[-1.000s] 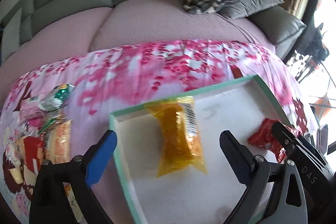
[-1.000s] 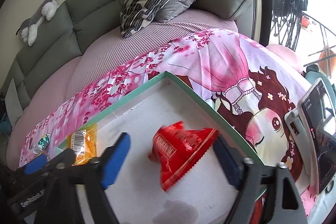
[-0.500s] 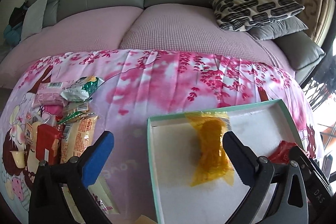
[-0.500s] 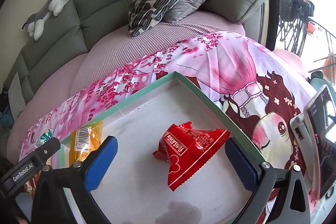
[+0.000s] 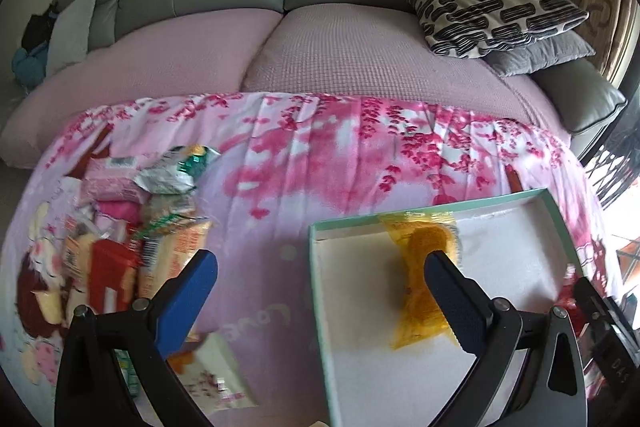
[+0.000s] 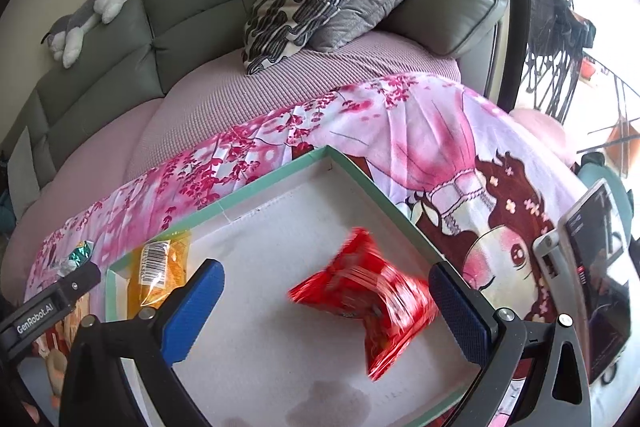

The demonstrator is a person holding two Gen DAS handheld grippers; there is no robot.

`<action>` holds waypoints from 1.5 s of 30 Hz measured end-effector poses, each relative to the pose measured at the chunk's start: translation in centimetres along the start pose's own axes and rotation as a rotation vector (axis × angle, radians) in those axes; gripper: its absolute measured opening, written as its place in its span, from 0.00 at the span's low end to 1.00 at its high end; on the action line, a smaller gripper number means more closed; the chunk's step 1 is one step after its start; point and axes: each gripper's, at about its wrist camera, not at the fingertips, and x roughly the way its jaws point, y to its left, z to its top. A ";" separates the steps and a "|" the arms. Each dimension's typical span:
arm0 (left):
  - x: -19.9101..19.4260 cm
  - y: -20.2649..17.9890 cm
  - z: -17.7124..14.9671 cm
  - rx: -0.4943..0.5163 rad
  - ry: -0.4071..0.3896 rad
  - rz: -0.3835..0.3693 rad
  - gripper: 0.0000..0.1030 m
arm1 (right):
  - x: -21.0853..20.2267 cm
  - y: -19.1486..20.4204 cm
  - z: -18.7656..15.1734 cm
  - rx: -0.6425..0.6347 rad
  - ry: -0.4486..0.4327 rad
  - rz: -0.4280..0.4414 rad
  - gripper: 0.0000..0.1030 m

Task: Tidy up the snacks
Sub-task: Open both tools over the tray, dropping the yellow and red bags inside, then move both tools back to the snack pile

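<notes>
Red packet (image 6: pixel 368 303) lies in tray (image 6: pixel 372 183); yellow one (image 6: pixel 160 273) too — apart.

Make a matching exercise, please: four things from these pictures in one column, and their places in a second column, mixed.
Things:
1. red snack packet
2. orange snack packet
3. patterned pillow
4. plush toy

Places:
a. on top of the sofa backrest
b. in the tray, between the open right tongs
c. on the grey pillow, at the sofa's end
d. in the tray, against its far wall

Pairs: 1-b, 2-d, 3-c, 4-a
</notes>
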 end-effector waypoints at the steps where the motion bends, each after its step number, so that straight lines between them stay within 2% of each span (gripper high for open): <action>1: -0.2 0.2 0.1 0.006 0.005 0.009 1.00 | -0.4 0.2 0.1 -0.010 -0.006 -0.003 1.00; 11: -3.5 4.7 0.0 0.022 0.003 0.070 1.00 | -2.9 3.4 -0.4 -0.076 0.047 0.016 1.00; 15: -5.0 7.6 -0.2 -0.012 -0.019 0.090 1.00 | -3.7 5.5 -0.9 -0.100 0.045 0.052 1.00; 23: -6.9 14.7 -1.5 -0.135 -0.038 0.135 1.00 | -4.3 11.7 -2.4 -0.166 0.064 0.182 1.00; 33: -6.7 21.2 -4.2 -0.285 -0.001 0.119 1.00 | -3.4 19.3 -6.0 -0.311 0.134 0.261 1.00; 38: -6.2 22.6 -5.3 -0.327 0.022 0.092 1.00 | -3.0 22.6 -8.2 -0.390 0.174 0.296 1.00; 45: -4.2 23.3 -6.9 -0.352 0.091 0.054 1.00 | -2.0 24.8 -10.9 -0.486 0.233 0.287 1.00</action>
